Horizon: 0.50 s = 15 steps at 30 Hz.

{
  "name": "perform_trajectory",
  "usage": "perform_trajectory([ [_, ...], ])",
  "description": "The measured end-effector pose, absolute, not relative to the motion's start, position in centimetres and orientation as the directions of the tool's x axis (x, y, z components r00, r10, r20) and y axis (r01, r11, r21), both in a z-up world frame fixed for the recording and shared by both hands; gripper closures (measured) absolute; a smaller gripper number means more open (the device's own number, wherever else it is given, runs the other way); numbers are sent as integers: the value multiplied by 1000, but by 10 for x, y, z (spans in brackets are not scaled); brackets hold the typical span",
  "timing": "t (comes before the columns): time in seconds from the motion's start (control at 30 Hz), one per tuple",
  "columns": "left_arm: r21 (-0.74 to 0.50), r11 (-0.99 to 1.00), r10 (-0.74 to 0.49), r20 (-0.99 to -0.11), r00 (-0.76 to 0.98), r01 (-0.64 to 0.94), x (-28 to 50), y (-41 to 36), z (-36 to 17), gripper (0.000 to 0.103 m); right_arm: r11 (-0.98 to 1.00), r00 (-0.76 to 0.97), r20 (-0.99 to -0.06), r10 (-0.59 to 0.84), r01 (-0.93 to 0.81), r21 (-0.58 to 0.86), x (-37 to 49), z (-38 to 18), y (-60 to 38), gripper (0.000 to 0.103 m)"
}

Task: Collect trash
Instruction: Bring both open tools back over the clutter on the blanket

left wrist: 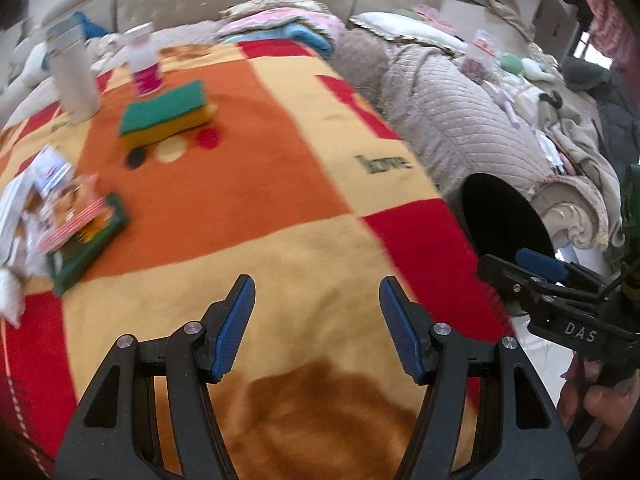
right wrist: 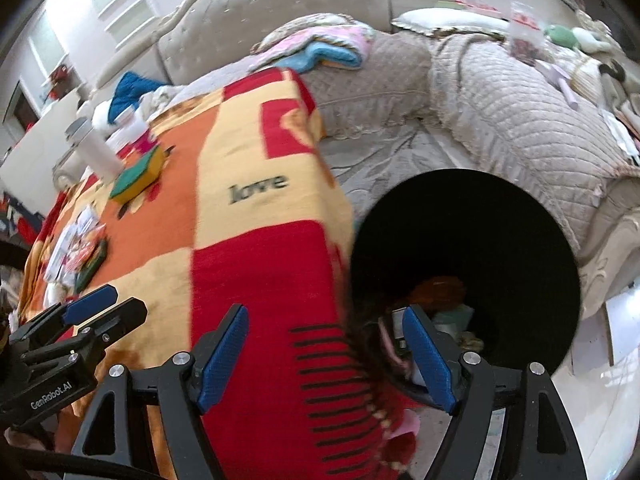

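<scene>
The left gripper (left wrist: 316,328) hangs over the near end of the bench, its jaws released with nothing between the blue pads (left wrist: 236,328), only the checked blanket (left wrist: 248,184) of red, orange and yellow that covers the bench showing in the gap. The right gripper (right wrist: 328,356) is off the bench's near right corner, its jaws also standing apart and empty; one pad lies over the red fringed edge of the blanket, the other over the mouth of the black bin (right wrist: 500,240). That bin stands on the floor just beside the bench corner, and some wrappers and scraps (right wrist: 448,300) lie at its bottom, blurred and partly hidden by the right gripper's finger.

On the bench, well away from both grippers at the left edge, sits a loose heap of paper packets and wrappers (left wrist: 52,200) lying on a flat green box (left wrist: 92,240). Farther back are a green-and-yellow sponge (left wrist: 164,116), a small bottle with a pink label (left wrist: 146,64) just behind it, and a tall white flask (left wrist: 74,76) to the left of both. Nothing lies between the grippers and the heap but bare blanket.

Behind the bench and the bin runs a quilted beige sofa (right wrist: 520,112) strewn with folded pink and blue cloths (right wrist: 328,46), a cushion and small odds and ends.
</scene>
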<state>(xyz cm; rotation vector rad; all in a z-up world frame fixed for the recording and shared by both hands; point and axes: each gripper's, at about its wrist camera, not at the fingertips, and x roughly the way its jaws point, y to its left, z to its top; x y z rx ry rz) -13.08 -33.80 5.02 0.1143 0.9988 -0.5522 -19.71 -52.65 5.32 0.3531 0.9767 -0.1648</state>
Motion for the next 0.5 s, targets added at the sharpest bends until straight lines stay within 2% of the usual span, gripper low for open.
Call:
perform_trajectory([
  [0.33,-103,914,-300,-825,480,393,-127,-267,48,39,959,529,-842,106,169,227,-167,50,-465,23],
  [0.5,-117,938,-275,-824,495,326,-122,-221,48,39,969,515,-846,141,102,224,-155,50,-432,23],
])
